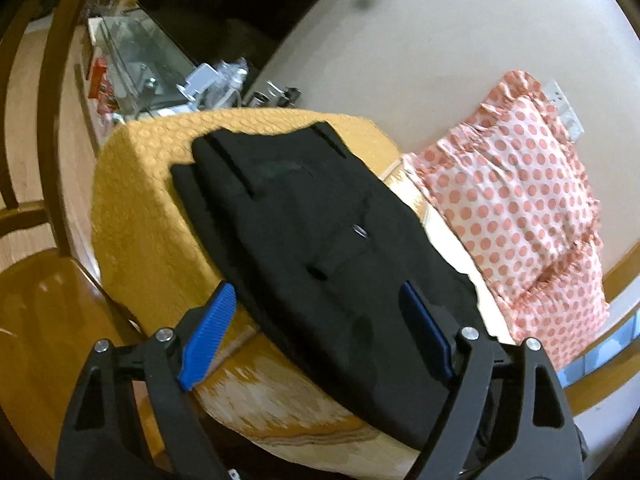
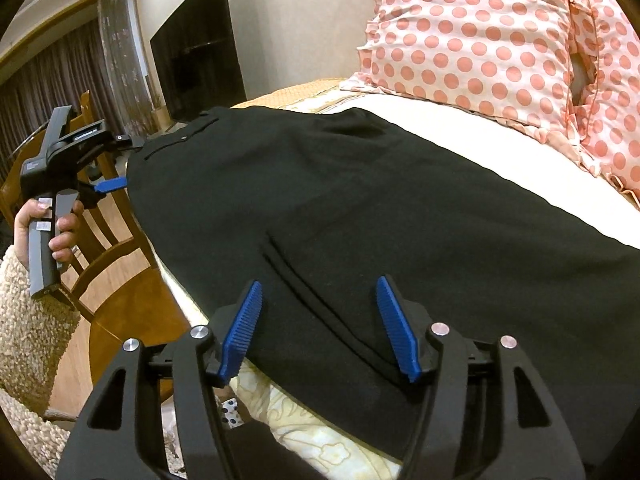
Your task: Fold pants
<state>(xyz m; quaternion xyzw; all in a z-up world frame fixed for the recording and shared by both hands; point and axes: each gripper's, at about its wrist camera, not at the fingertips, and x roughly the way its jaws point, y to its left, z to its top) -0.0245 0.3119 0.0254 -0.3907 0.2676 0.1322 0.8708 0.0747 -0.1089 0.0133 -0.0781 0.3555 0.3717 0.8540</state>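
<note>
Presently, in the right wrist view, a wooden chair point(image 2: 116, 248) is noted at lower left, close against the bed edge, so little room is left on that side. At middle left the left gripper point(image 2: 120, 164) is seen at the waistband end, its fingers spread, nothing pinched. The black pants point(image 2: 360, 208) are laid flat across the frame's centre, seemingly doubled leg on leg; a further fold is judged outstanding. At bottom centre the right gripper point(image 2: 320, 328) is held wide apart over the near hem. At upper right a dotted pillow point(image 2: 500, 40) bounds the cloth's far edge.
</note>
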